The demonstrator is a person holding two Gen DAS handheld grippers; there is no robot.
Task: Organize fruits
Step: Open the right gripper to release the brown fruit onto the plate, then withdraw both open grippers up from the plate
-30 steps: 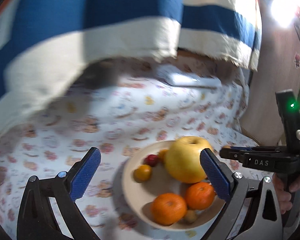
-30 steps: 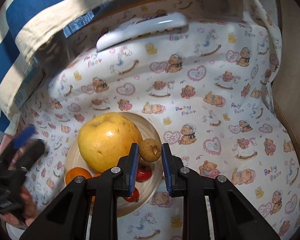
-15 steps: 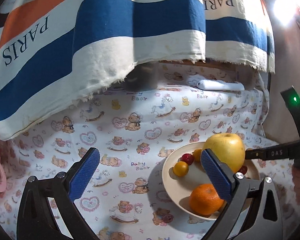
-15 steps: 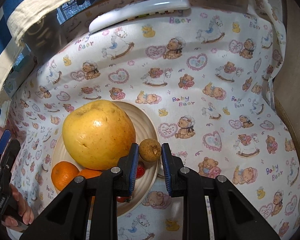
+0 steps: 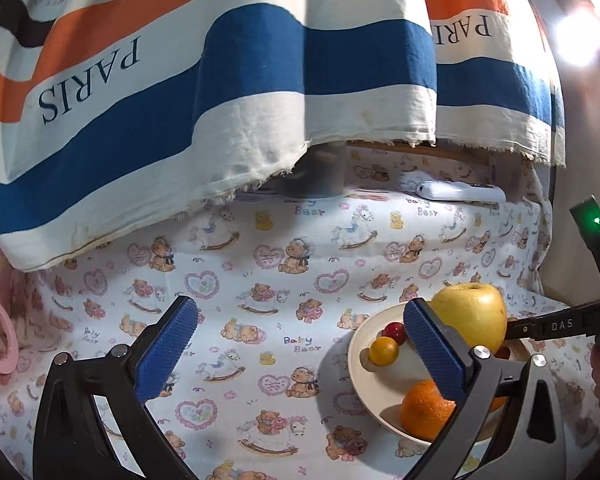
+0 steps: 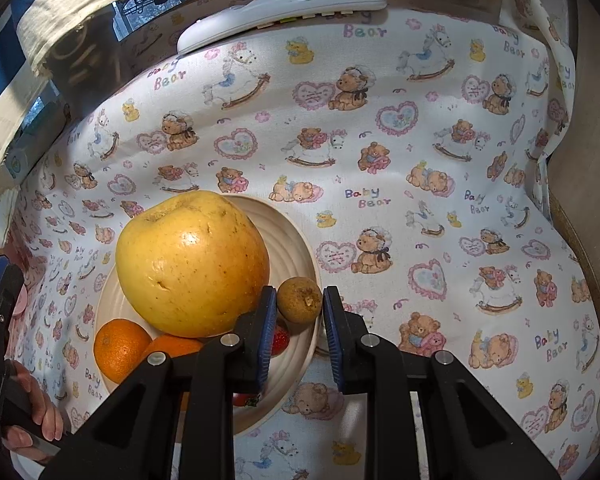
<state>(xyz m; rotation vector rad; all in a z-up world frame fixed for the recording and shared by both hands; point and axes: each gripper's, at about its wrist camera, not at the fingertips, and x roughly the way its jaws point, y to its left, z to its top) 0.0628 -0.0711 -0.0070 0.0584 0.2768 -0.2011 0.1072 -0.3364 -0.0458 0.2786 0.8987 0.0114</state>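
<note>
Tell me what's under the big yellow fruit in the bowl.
In the right wrist view, the yellow fruit rests on the bowl, overlapping an orange and a red fruit. Anything directly beneath it is hidden.

The bench is covered by a white cloth point(image 6: 440, 152) printed with teddy bears, hearts and rocking horses. A cream plate point(image 6: 296, 240) of fruit sits on the cloth. A white remote control point(image 6: 284, 12) lies near the far edge, well apart from the plate. A striped fabric point(image 5: 220, 92) hangs over the far side
</note>
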